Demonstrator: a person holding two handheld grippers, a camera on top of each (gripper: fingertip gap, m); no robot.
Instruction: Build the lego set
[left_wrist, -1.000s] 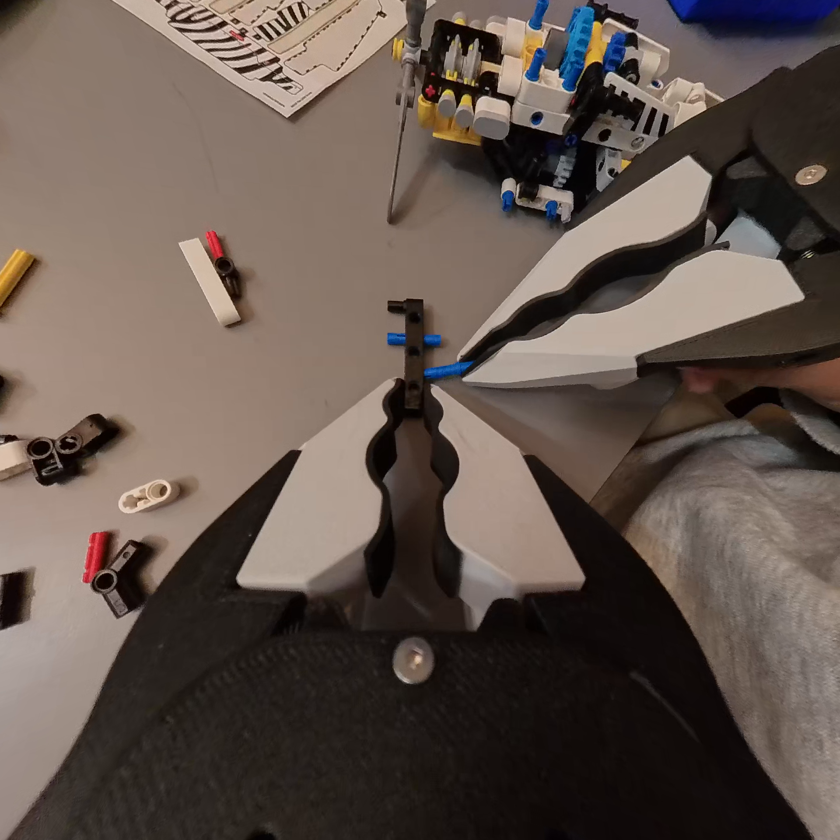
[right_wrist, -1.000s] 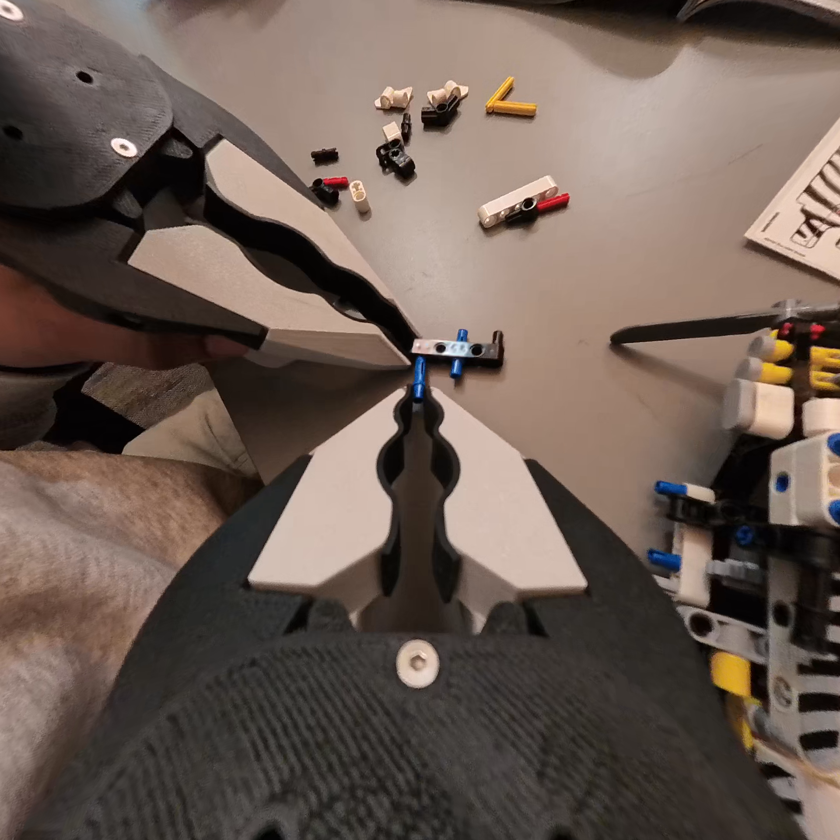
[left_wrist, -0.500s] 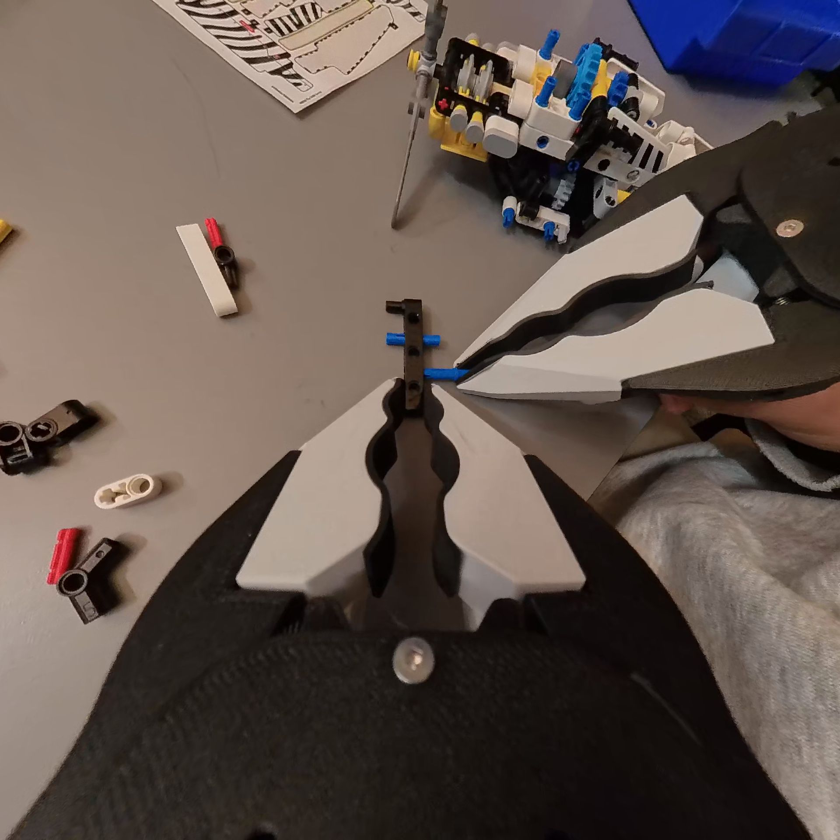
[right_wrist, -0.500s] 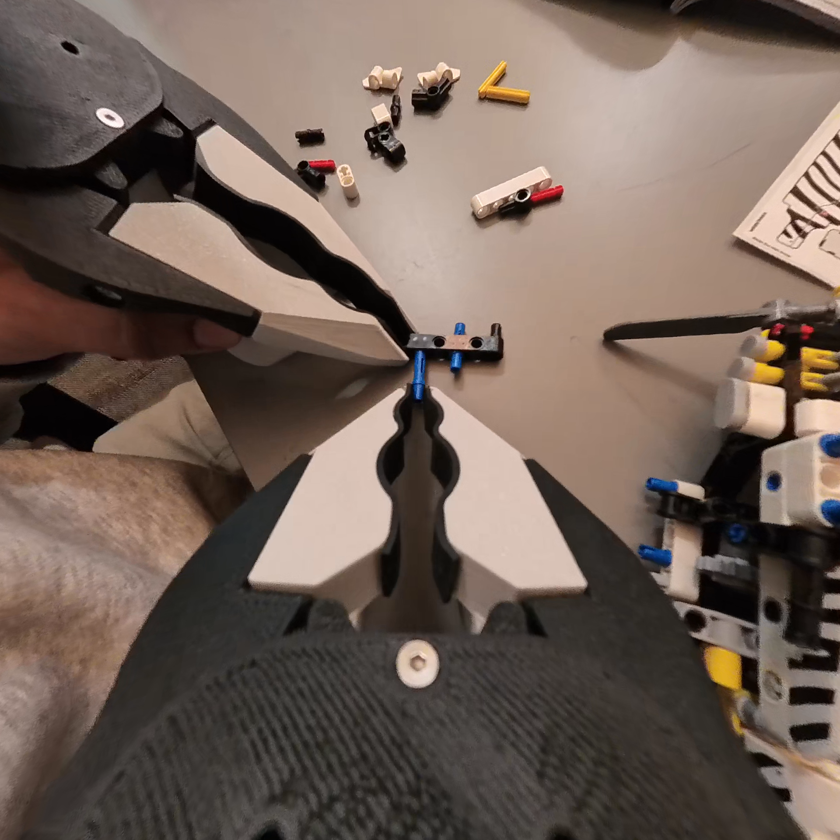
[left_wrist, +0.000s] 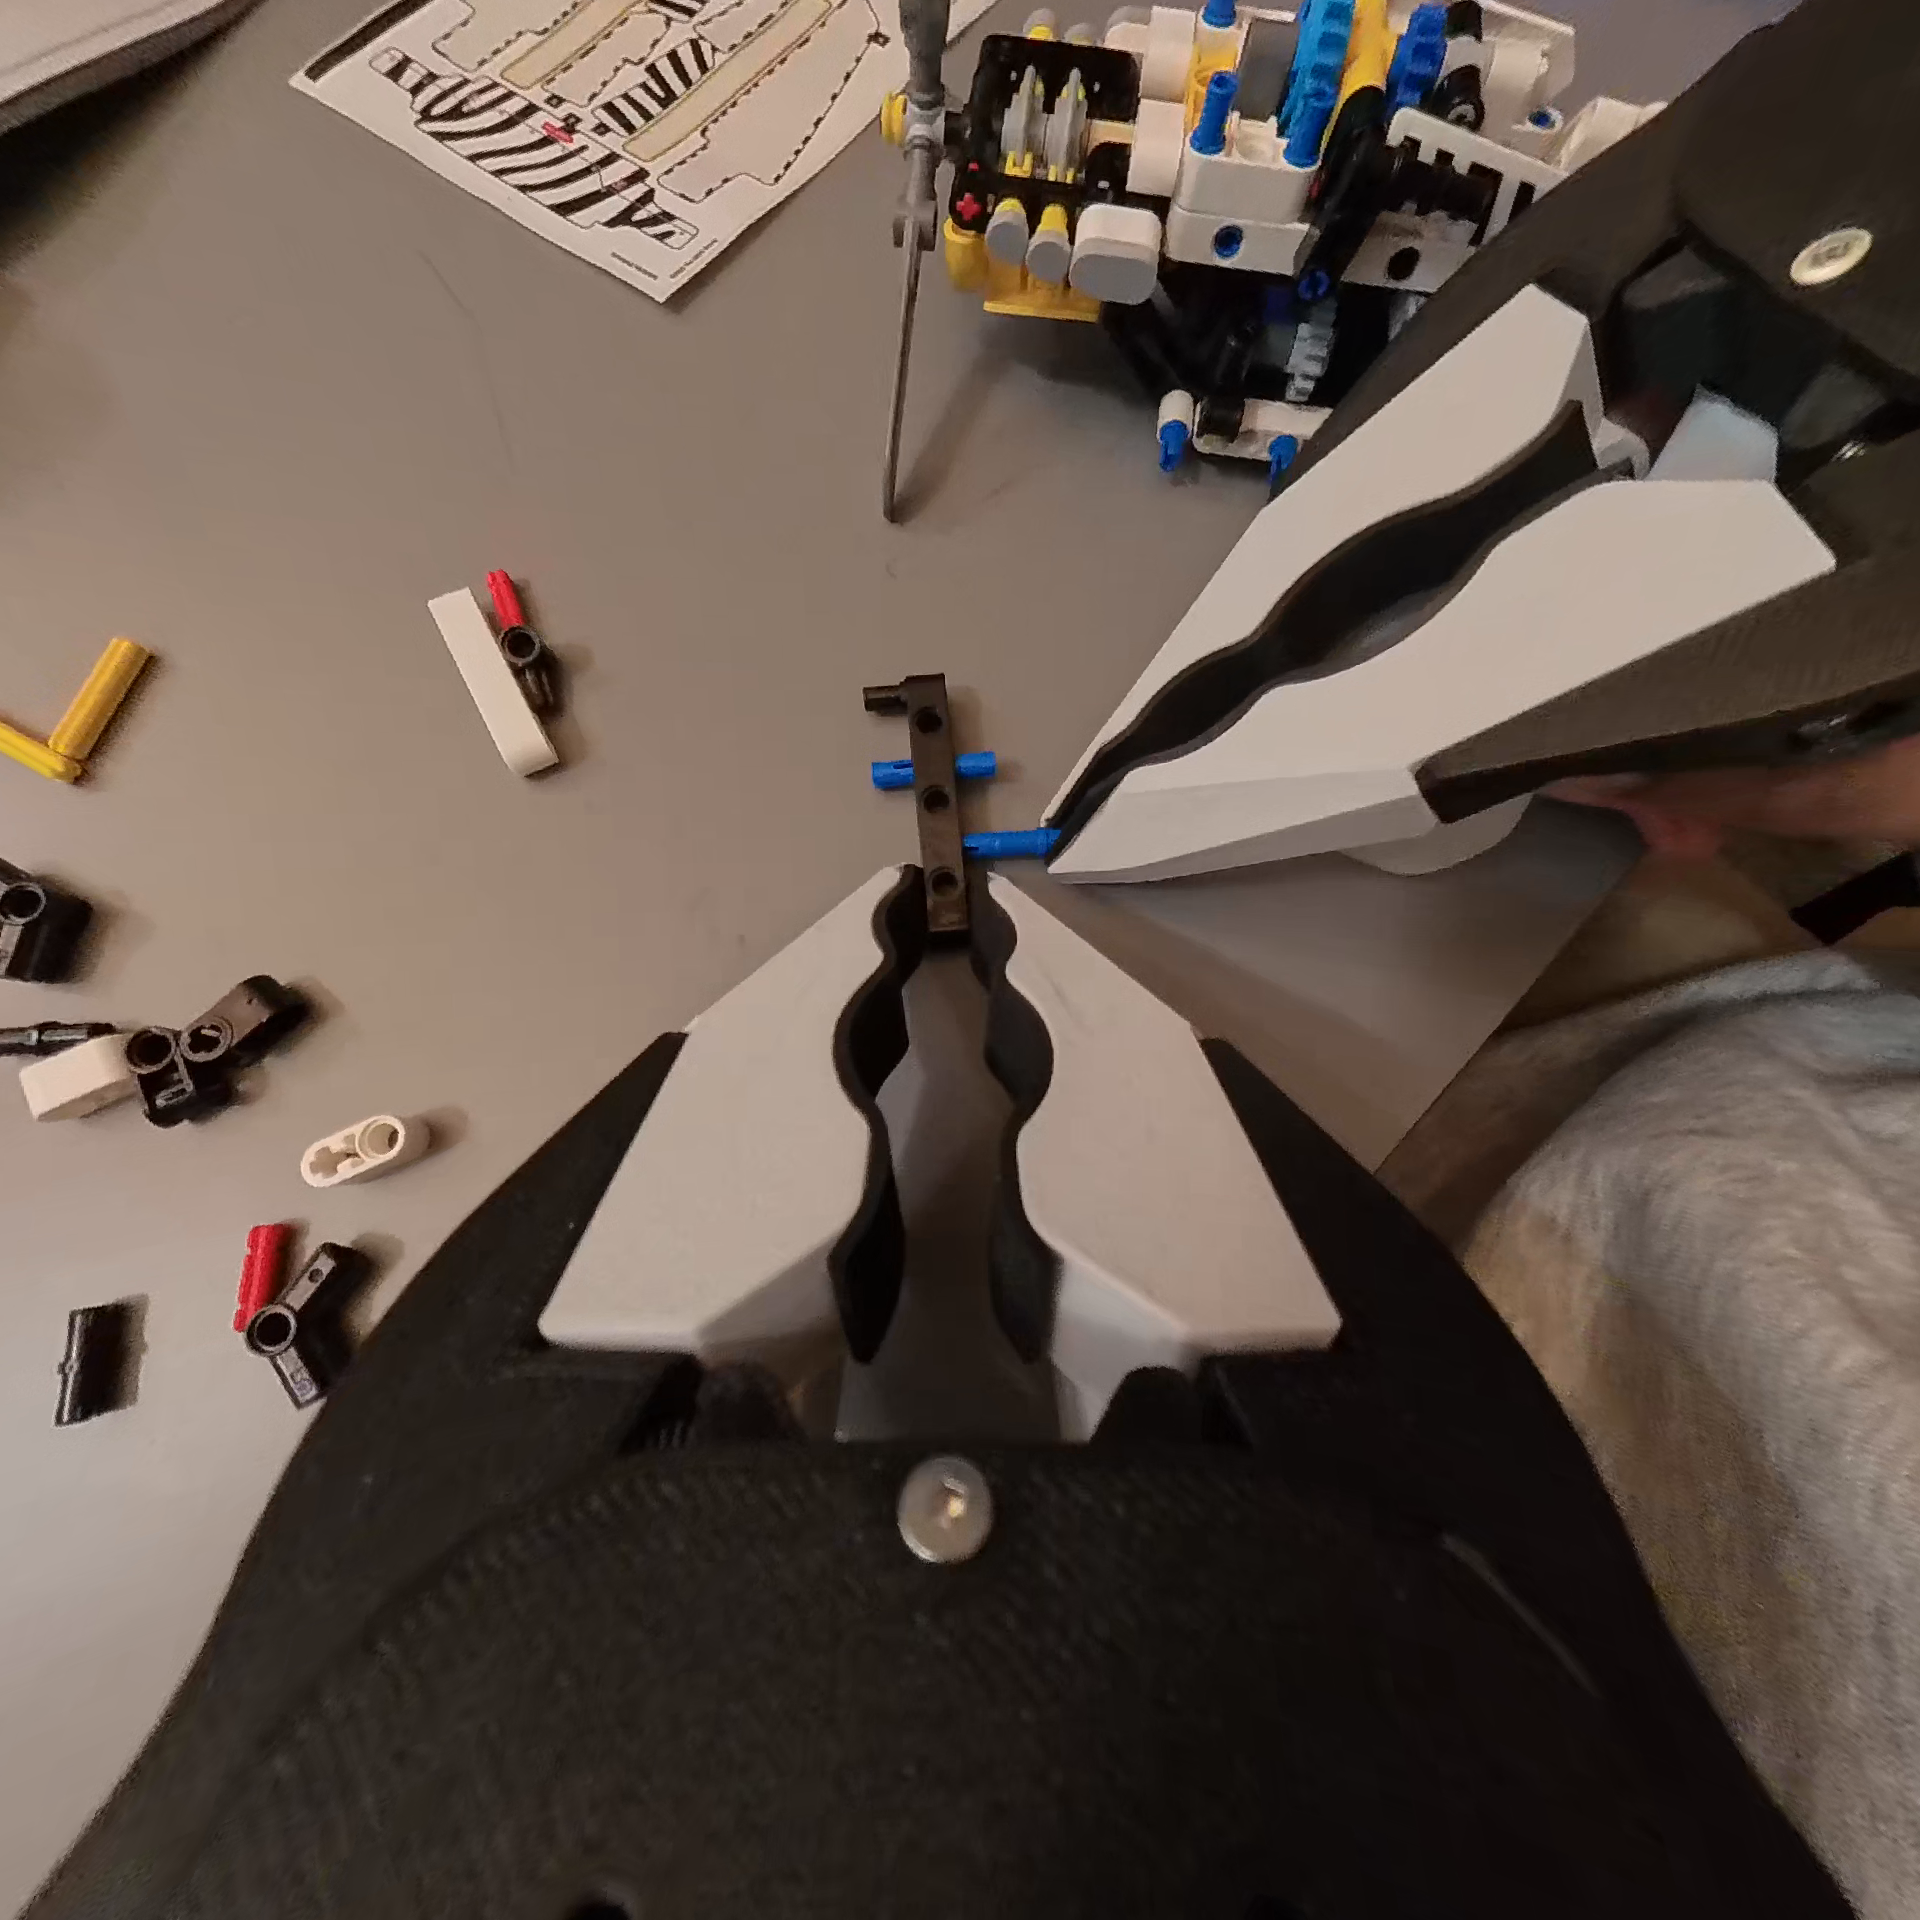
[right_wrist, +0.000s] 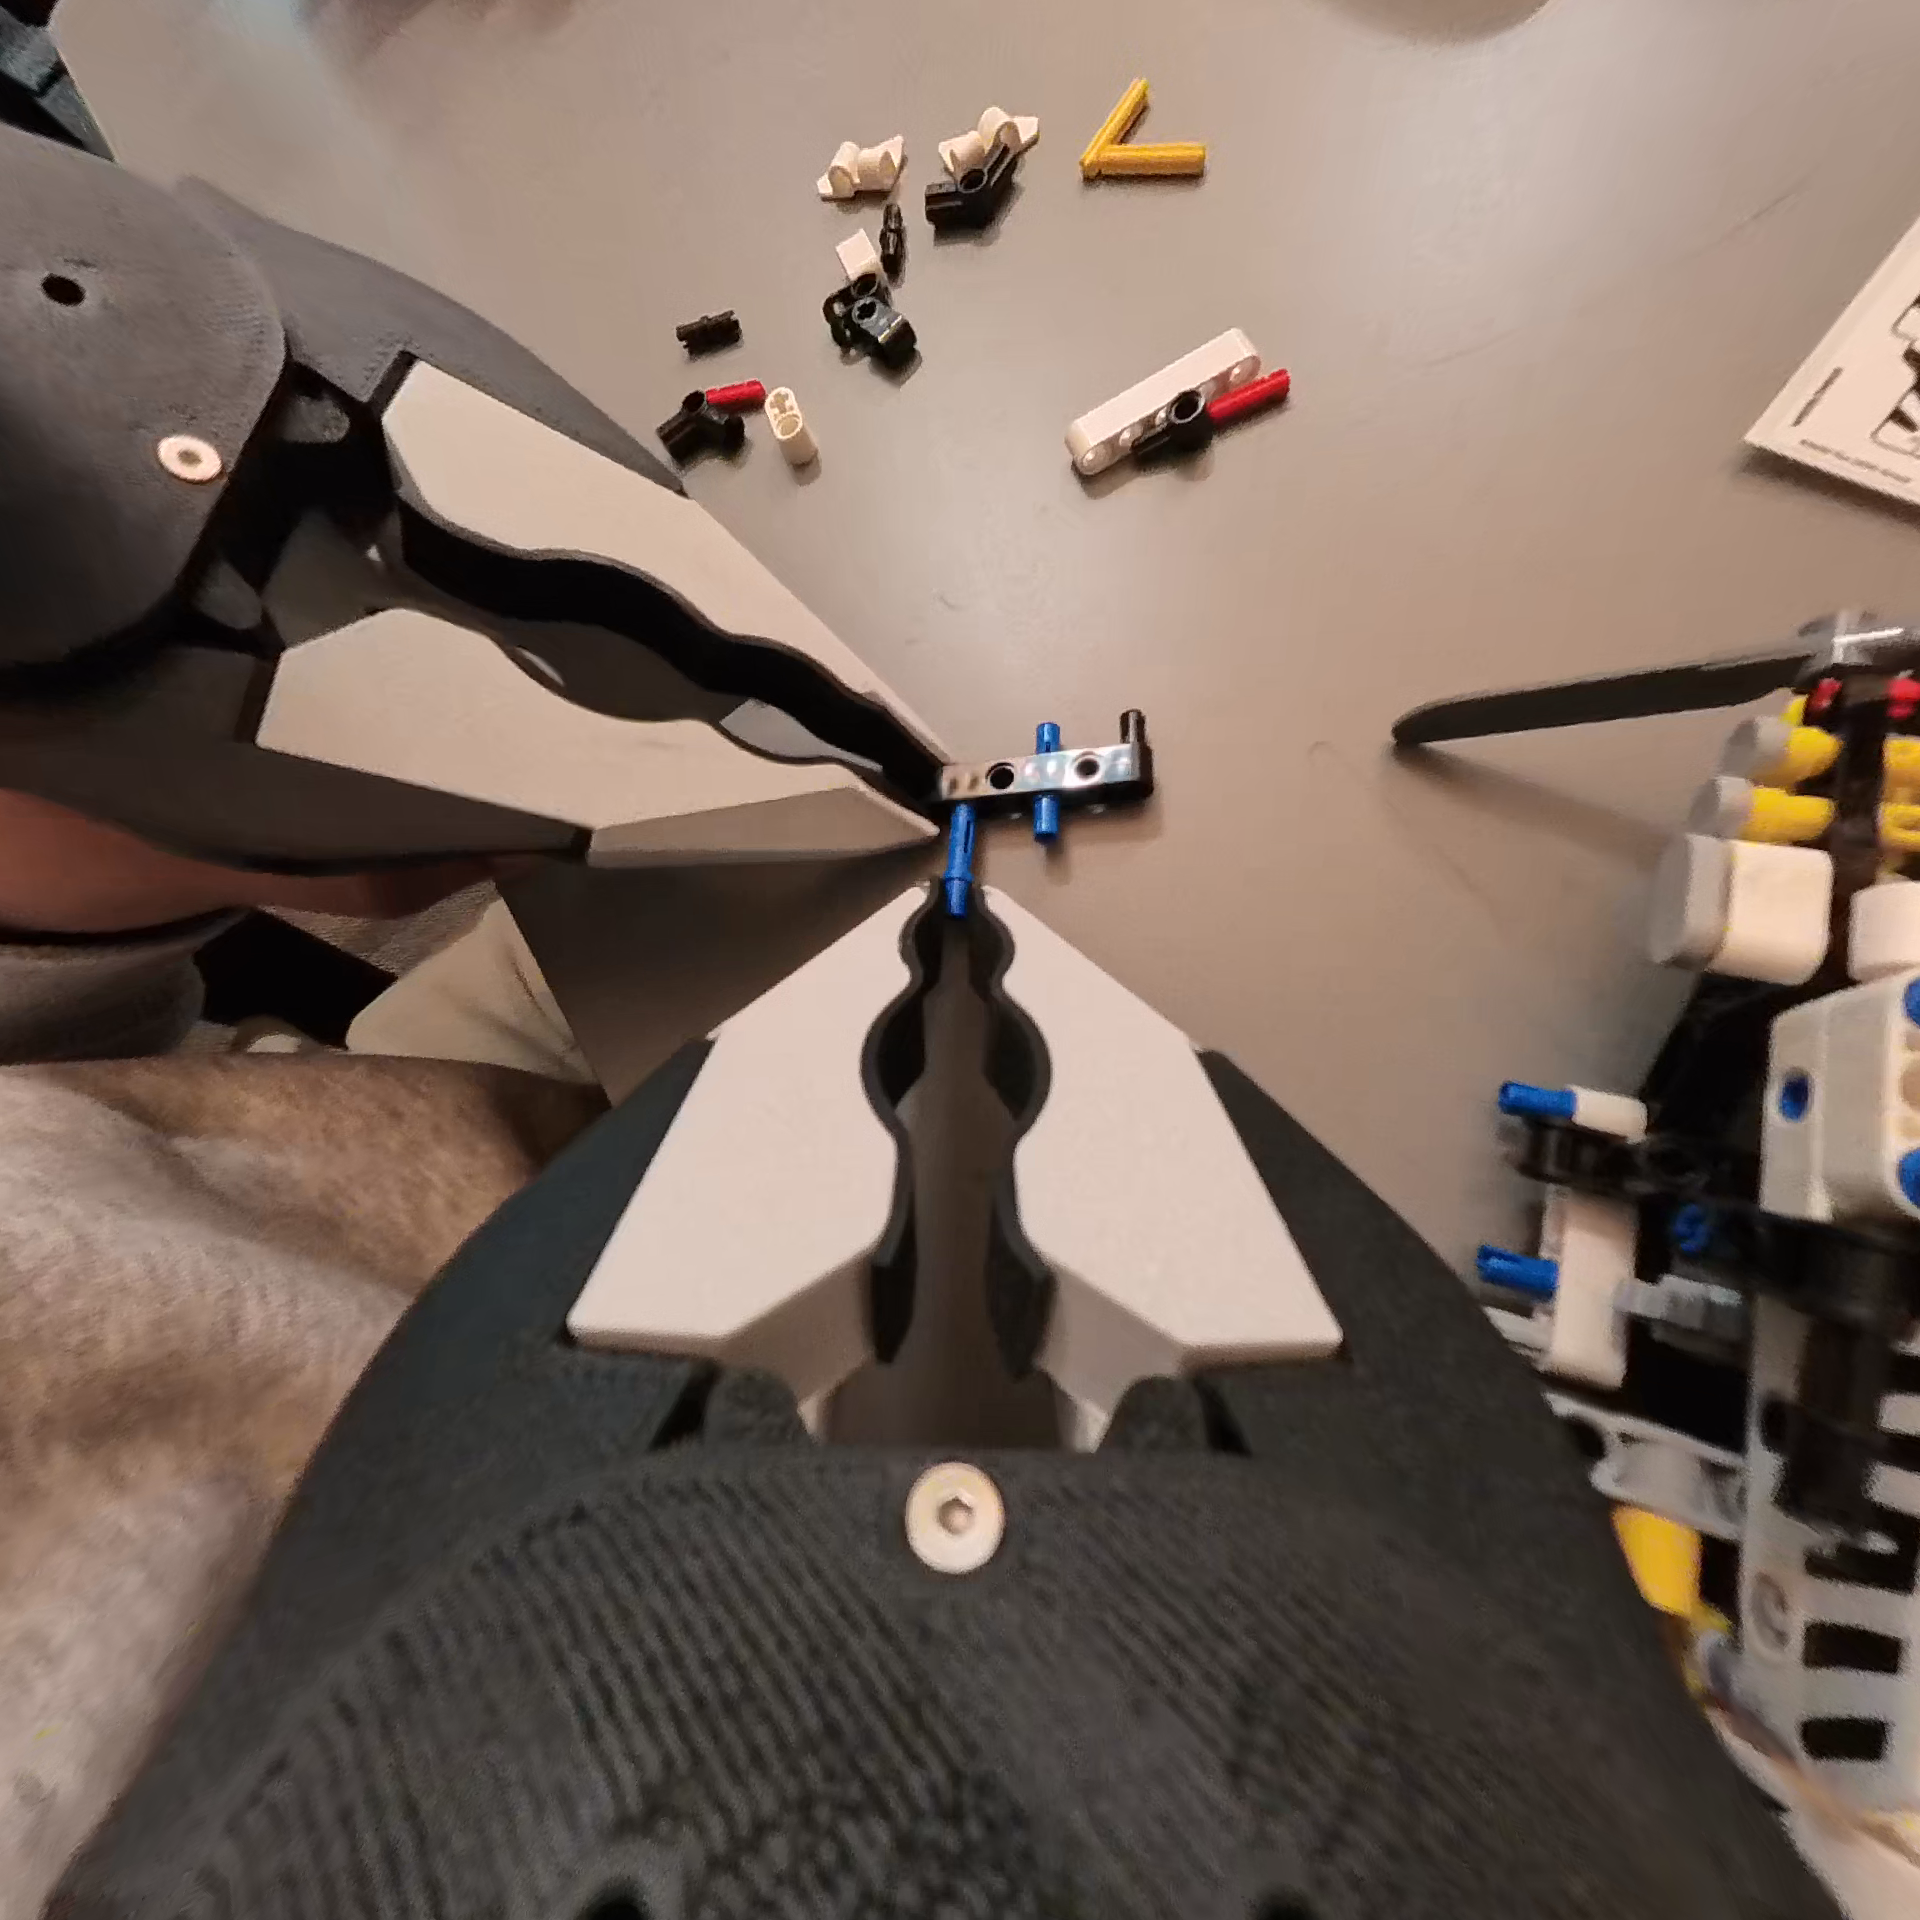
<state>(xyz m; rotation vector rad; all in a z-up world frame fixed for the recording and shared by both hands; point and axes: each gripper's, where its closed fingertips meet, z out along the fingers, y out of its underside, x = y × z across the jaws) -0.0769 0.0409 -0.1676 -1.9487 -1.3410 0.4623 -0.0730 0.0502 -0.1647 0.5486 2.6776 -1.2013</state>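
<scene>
My left gripper (left_wrist: 940, 899) is shut on the near end of a short black beam (left_wrist: 932, 800) and holds it above the grey table. One blue pin (left_wrist: 932, 771) sits crosswise through the beam. My right gripper (right_wrist: 956, 906) is shut on a second blue pin (right_wrist: 961, 857). That pin's free end meets the side of the black beam (right_wrist: 1049, 774) close to the left fingertips (right_wrist: 914, 795); how deep it sits I cannot tell. In the left wrist view the right gripper (left_wrist: 1055, 842) comes in from the right with the second pin (left_wrist: 1003, 842).
The part-built white, black, yellow and blue model (left_wrist: 1247, 177) stands at the back, with a grey blade (left_wrist: 904, 343) leaning off it; it also shows in the right wrist view (right_wrist: 1766, 1143). A sticker sheet (left_wrist: 623, 114), a white beam (left_wrist: 494, 681) and several loose pieces (left_wrist: 208, 1049) lie on the left. The table edge (left_wrist: 1455, 1081) and a grey sleeve (left_wrist: 1714, 1247) are at the right. Less than 4 cm separates the two grippers' tips.
Both grippers kept their holds, with the pin still against the beam. The views drifted a little over the table and back; slightly less of the pin shows between gripper and beam.
</scene>
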